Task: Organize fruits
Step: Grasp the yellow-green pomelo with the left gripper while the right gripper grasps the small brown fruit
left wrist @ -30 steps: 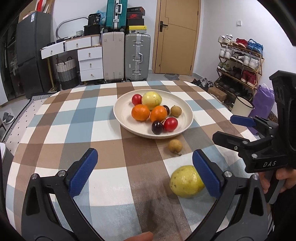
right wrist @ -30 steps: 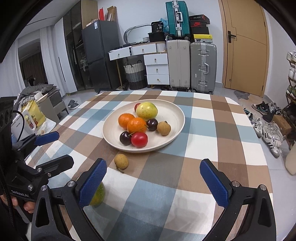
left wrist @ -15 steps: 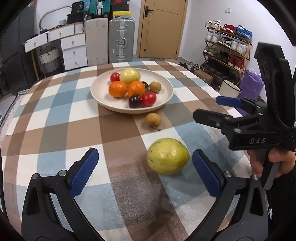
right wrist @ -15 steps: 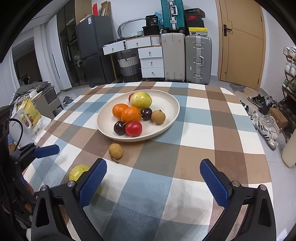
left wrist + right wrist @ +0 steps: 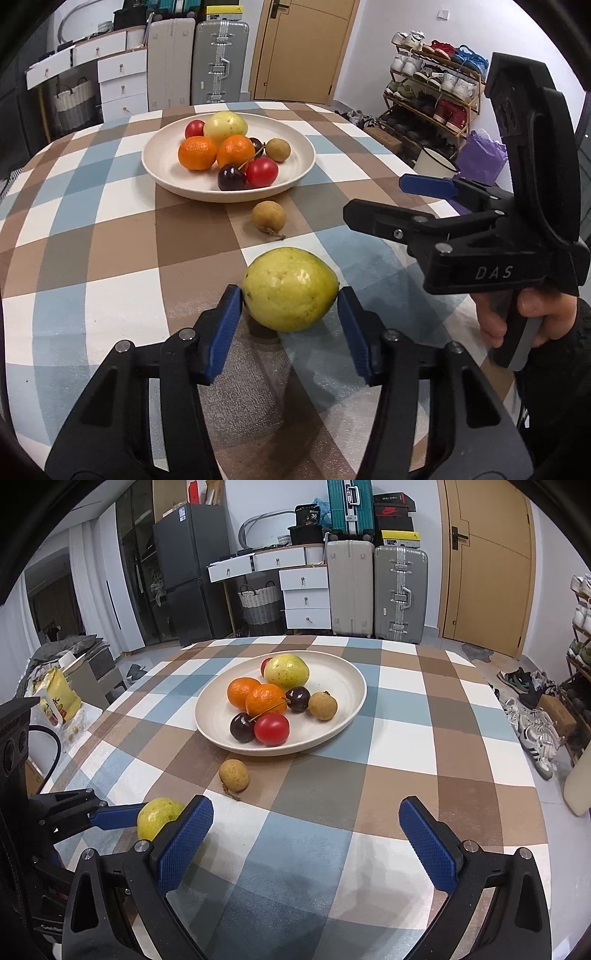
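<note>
A yellow-green guava (image 5: 290, 288) lies on the checked tablecloth, and my left gripper (image 5: 291, 325) has its blue pads closed in against both of its sides. The guava also shows in the right wrist view (image 5: 159, 818). A small brown longan (image 5: 268, 216) lies just beyond it, in front of the cream plate (image 5: 295, 173). The plate holds two oranges, another guava, cherries, a red fruit and a longan. My right gripper (image 5: 306, 840) is open and empty above the table, to the right of the left one (image 5: 424, 199).
The round table (image 5: 461, 775) drops off at its right edge towards shoes and a shoe rack (image 5: 436, 85). Suitcases (image 5: 400, 594), drawers and a fridge stand behind the table. A bag of snacks (image 5: 61, 701) sits to the left.
My left gripper has moved forward and down to the loose guava and its jaws have closed from wide open onto the fruit. The right gripper has stayed open, shifting slightly.
</note>
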